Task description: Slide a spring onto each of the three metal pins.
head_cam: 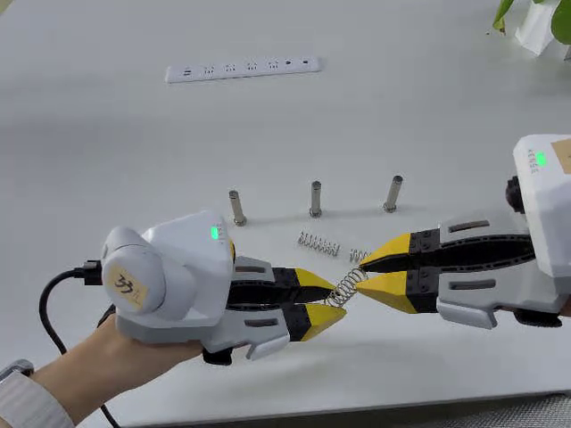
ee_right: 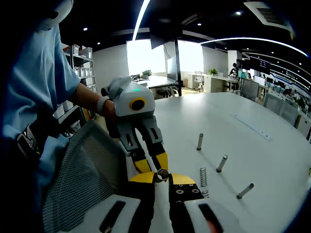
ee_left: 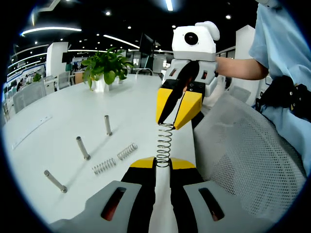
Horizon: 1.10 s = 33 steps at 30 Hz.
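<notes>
So the left gripper [head_cam: 335, 303] and the right gripper [head_cam: 363, 273] are each clamped on one end of the same spring [head_cam: 346, 287], holding it between them over the near part of the white table [head_cam: 134, 134]. Three metal pins [head_cam: 316, 198] stand upright in a row behind, and two loose springs [head_cam: 319, 243] lie just in front of them.

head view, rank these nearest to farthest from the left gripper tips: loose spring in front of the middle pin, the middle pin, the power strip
1. loose spring, lying flat just beyond the left gripper
2. middle pin, upright right behind that spring
3. power strip, far back and off to the left
</notes>
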Each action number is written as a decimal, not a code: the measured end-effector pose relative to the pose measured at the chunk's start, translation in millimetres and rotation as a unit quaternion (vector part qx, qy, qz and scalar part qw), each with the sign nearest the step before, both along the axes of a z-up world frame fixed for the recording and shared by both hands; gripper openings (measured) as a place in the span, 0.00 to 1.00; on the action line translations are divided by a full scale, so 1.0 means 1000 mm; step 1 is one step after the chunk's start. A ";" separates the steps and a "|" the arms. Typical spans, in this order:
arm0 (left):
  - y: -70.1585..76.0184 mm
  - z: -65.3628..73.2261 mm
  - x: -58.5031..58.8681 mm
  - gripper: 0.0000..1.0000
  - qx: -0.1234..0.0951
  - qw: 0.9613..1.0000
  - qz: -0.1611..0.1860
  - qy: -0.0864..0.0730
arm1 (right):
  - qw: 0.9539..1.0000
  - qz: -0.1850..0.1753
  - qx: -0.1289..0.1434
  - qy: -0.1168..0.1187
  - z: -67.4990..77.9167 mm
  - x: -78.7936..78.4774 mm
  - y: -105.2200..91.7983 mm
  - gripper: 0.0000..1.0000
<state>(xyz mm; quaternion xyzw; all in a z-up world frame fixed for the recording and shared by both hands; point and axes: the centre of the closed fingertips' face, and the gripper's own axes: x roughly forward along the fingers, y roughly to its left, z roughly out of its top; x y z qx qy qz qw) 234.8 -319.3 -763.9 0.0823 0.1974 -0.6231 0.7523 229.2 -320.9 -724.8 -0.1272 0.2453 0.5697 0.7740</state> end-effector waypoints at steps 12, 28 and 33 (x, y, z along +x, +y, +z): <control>0.004 -0.006 0.000 0.06 0.028 0.999 -0.017 -0.014 | 0.998 0.027 -0.043 -0.025 -0.005 0.002 -0.001 0.27; 0.004 -0.019 -0.003 0.06 0.076 0.995 -0.047 -0.041 | 0.981 0.134 -0.136 -0.037 -0.020 0.001 -0.001 0.25; 0.002 -0.018 0.000 0.06 0.078 0.995 -0.045 -0.045 | 0.975 0.156 -0.155 -0.032 -0.028 0.003 -0.001 0.23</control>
